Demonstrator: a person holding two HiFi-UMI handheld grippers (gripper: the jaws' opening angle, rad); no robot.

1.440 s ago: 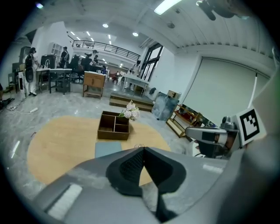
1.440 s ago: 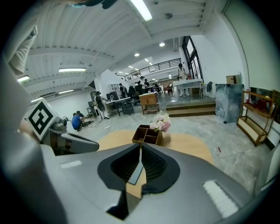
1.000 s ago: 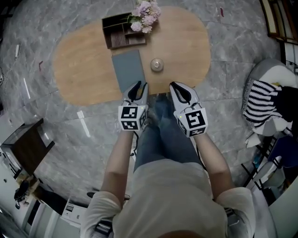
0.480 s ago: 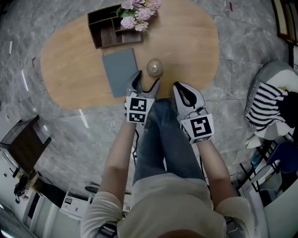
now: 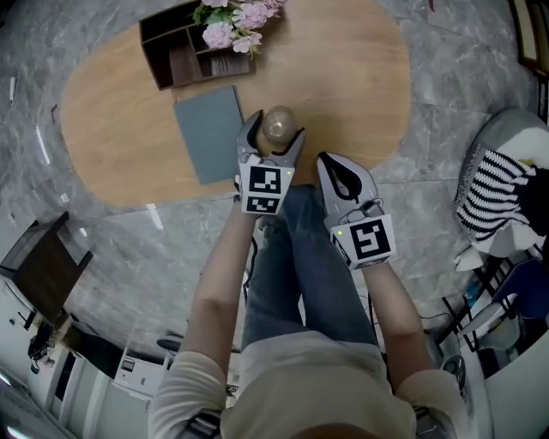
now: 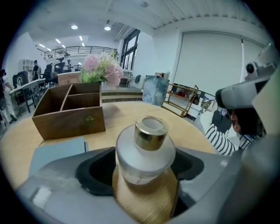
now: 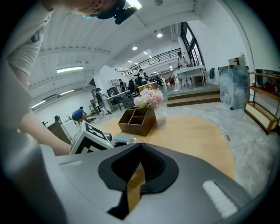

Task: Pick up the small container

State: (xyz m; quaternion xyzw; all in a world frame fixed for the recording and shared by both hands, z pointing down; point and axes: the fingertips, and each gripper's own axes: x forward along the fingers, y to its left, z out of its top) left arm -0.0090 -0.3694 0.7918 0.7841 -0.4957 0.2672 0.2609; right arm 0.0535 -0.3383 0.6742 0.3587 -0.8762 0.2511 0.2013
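On table | left tool jaws just opening, small container between | grey mat beside | right tool closed

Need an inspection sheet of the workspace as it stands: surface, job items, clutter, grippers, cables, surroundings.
Surface: oval wooden table, light top.
Job's things: small container, frosted with a gold cap, upright near the table's near edge.
Clutter: wooden organizer at the far edge, pink flowers by it; grey mat lies flat, left of the container.
Grippers: left gripper open, jaws have just been opening, the container between them, not gripped; right gripper shut, empty, by the table edge above the person's legs.
Cables: nothing seen.
Surroundings: grey marble floor; striped cloth on a seat at right; dark cabinet at left.
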